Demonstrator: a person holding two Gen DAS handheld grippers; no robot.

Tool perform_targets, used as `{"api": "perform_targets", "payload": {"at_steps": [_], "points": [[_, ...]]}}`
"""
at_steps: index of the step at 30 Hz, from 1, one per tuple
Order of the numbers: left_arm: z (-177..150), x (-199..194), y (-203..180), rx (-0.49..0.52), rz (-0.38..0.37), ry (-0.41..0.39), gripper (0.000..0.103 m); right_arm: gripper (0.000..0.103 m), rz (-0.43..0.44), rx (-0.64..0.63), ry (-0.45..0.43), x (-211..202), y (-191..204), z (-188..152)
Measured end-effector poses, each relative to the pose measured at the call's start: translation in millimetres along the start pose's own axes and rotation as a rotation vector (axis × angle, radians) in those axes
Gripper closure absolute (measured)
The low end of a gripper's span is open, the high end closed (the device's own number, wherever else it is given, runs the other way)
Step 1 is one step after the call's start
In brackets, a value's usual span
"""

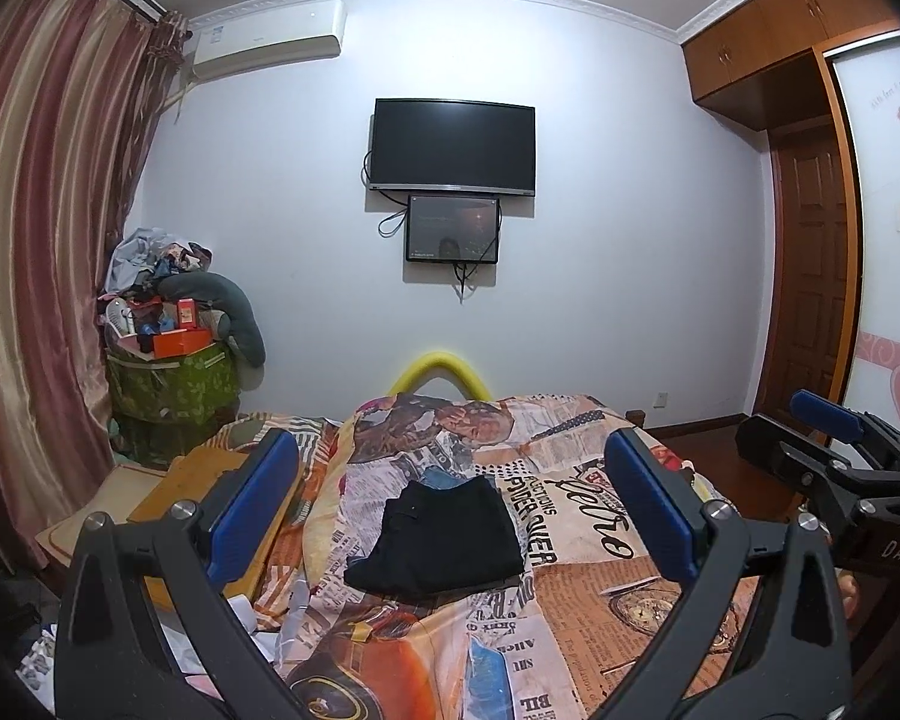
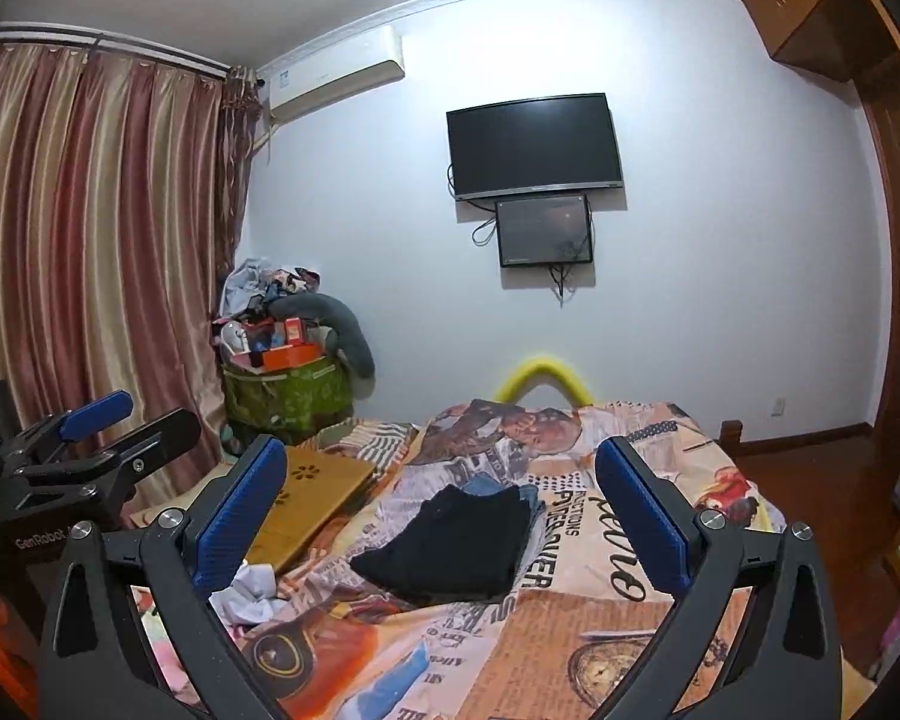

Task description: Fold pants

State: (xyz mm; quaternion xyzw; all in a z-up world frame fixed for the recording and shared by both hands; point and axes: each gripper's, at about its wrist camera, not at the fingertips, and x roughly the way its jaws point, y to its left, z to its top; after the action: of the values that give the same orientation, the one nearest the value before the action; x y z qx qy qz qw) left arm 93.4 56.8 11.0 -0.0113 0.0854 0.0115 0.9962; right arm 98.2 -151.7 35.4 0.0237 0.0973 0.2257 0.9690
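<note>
Black pants (image 1: pixel 441 537) lie folded into a compact rectangle on the bed's newspaper-print cover (image 1: pixel 576 600); in the right wrist view the same black pants (image 2: pixel 450 543) rest partly on a blue garment (image 2: pixel 498 487). My left gripper (image 1: pixel 450 492) hangs above the bed short of the pants, open, nothing between its blue pads. My right gripper (image 2: pixel 441 495) is held the same way, open wide and empty. Each gripper shows at the edge of the other's view: the right gripper (image 1: pixel 834 438) and the left gripper (image 2: pixel 108 420).
A wooden board (image 2: pixel 318 498) lies on the bed's left side, with crumpled white cloth (image 2: pixel 252 591) near it. A green basket (image 2: pixel 288 396) piled with clutter stands by the curtain (image 2: pixel 90 252). A yellow foam arch (image 1: pixel 441 369) marks the bed's far end. Wooden floor and a door (image 1: pixel 810 276) are at right.
</note>
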Motion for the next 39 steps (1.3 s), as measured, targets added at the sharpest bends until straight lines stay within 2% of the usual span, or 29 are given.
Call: {"api": "perform_targets", "payload": {"at_steps": [28, 39], "points": [[-0.2, 1.4, -3.8, -0.001, -0.024, 0.014, 0.0, 0.001, -0.003, 0.007, 0.006, -2.7, -2.2, -3.1], [-2.2, 6.4, -5.4, -0.003, -0.041, 0.043, 0.0, 0.001, -0.007, 0.012, 0.011, -4.9, -1.5, -4.9]]}}
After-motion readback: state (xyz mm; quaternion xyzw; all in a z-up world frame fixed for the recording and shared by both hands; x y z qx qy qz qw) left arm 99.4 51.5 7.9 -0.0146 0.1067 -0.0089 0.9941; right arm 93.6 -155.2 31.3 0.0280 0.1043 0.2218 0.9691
